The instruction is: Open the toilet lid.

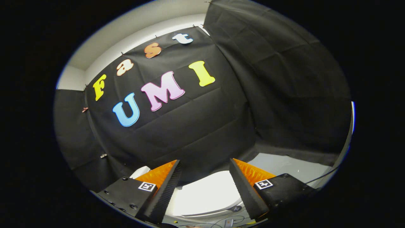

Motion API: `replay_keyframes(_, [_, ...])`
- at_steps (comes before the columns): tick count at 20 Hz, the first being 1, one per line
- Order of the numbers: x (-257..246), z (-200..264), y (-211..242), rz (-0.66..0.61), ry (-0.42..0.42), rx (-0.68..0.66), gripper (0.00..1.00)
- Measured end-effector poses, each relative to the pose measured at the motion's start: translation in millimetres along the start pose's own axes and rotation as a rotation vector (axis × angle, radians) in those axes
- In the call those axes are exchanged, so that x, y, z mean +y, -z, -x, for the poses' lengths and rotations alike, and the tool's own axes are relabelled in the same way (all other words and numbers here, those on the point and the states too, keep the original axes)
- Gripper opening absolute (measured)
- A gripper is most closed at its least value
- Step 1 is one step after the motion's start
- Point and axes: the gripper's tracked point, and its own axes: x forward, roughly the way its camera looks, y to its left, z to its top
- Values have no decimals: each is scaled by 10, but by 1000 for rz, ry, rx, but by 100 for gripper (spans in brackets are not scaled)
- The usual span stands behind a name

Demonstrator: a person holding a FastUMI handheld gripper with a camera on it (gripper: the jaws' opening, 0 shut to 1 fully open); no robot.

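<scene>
Gripper view: my hand-held gripper (205, 186) is spread wide, its two black ribbed fingers (166, 190) with orange backing well apart and holding nothing. Between them and below, just beyond the tips, lies the smooth glossy white plastic toilet lid (205, 194), apparently down on the bowl. A small dark round button or badge (236, 208) sits near the lid's edge beside my right finger. Thin cables (232, 219) run across the bottom, nearer to me than the lid. A pale grey floor (284, 164) shows beyond the right finger.

Judgement on handling: the lid looks rigid, a thin moulded shell, probably light to moderate in weight and hinged at one end; I cannot tell from here which end. The surface is shiny, so likely slippery against the pads. Best hold is at the free rim opposite the hinge, one finger hooked under the lip, or a pinch across the edge, then lift in an arc. It is brightly lit, and the edge detail is washed out.
</scene>
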Motion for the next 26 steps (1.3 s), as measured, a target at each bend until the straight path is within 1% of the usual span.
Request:
replay_keyframes(4, [-332, -252, 301, -126, 2, 67, 98])
replay_keyframes(11, [-895, -484, 1183, -329, 54, 216, 97])
replay_keyframes(14, [-1077, -559, 1523, -389, 76, 276, 97])
replay_keyframes(18, [-1319, -642, 1882, -465, 120, 323, 97])
replay_keyframes(26, [-1447, -844, 2644, -560, 176, 438, 96])
